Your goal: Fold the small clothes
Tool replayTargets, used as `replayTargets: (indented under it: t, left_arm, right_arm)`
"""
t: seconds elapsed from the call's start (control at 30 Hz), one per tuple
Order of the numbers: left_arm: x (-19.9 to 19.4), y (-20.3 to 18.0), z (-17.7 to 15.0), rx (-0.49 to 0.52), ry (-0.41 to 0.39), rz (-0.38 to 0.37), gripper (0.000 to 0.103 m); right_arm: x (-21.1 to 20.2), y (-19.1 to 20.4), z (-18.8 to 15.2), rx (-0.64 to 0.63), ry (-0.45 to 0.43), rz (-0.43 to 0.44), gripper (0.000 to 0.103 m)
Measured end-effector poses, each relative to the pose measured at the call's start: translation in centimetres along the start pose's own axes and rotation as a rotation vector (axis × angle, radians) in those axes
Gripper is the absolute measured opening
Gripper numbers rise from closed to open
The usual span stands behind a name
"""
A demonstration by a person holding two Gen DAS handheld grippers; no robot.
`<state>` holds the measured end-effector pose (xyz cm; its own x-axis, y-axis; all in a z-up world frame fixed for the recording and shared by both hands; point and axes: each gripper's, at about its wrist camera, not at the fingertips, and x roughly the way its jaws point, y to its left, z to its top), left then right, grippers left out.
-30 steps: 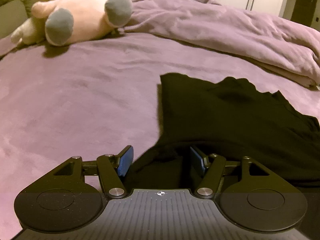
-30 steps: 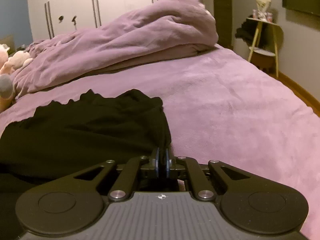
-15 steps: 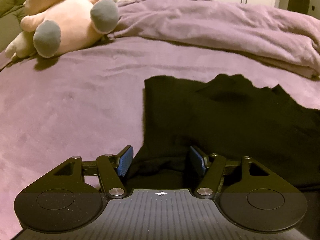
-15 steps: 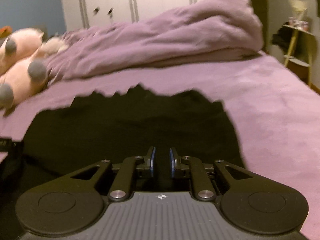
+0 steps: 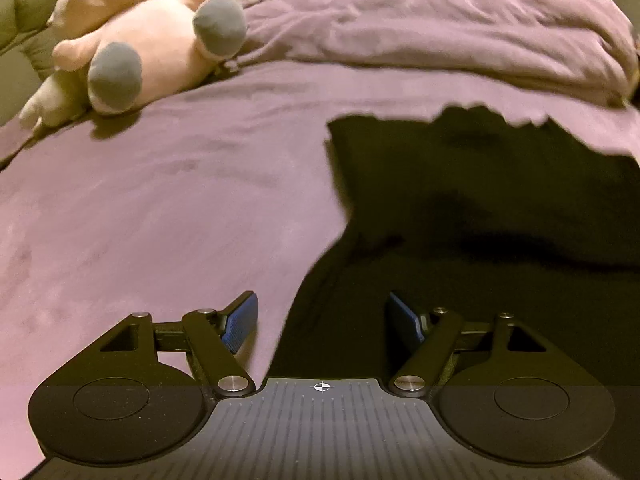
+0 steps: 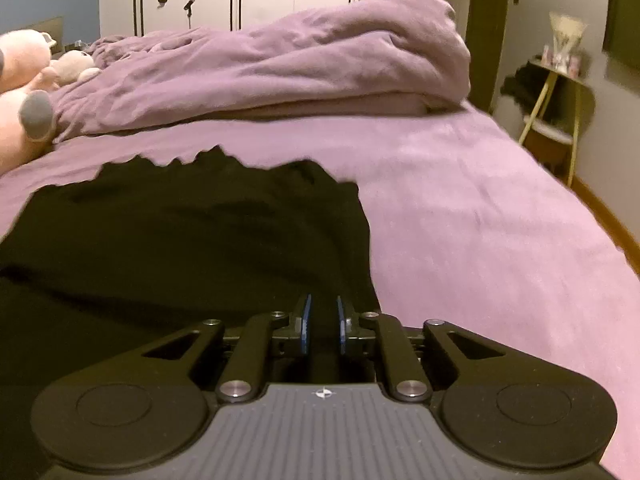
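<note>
Black garment lies spread on the purple bedsheet, its far edge toward the heaped duvet and a pink plush toy off to the left. Left gripper: jaws wide apart over the garment's near left edge, nothing held. Right gripper: jaws narrowly parted above the garment's right side, dark cloth showing in the gap, no visible pinch.
</note>
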<state>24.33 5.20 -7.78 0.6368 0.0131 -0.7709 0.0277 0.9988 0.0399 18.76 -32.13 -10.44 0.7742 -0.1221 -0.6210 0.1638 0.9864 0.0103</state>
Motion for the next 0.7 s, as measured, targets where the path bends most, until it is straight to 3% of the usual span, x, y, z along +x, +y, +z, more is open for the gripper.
replayTargets:
  t: [0.13,0.27,0.33,0.4,0.53,0.7]
  left_arm:
    - [-4.3,2.7,-4.0,-0.022,0.027,-0.053,0.078]
    - [-7.2,4.8,-7.9,-0.059,0.091,-0.093,0.078]
    - [-8.2,5.6,-9.8,-0.065,0.117,-0.109,0.077]
    - [-8.8,6.4,-11.0,-0.090,0.137,-0.144,0.076]
    - [-9.2,7.9,-12.4,-0.170,0.190,-0.254,0.066]
    - [-8.9,8.9,-13.0,-0.207,0.209,-0.298,0.051]
  right_arm:
    - [-5.0,-2.2,-3.9,0.081,0.120,0.152,0.022]
    - [-10.0,-4.1,-8.0,0.114,0.198,0.208,0.025]
    - [-12.3,-4.6,-9.5,0.094,0.223,0.193,0.033]
    - [-14.3,-5.3,-10.9,0.107,0.236,0.189,0.035]
    - [-15.8,-6.7,-13.2,0.211,0.301,0.238,0.037]
    - [-16.0,-6.9,-14.7,0.284,0.323,0.316,0.036]
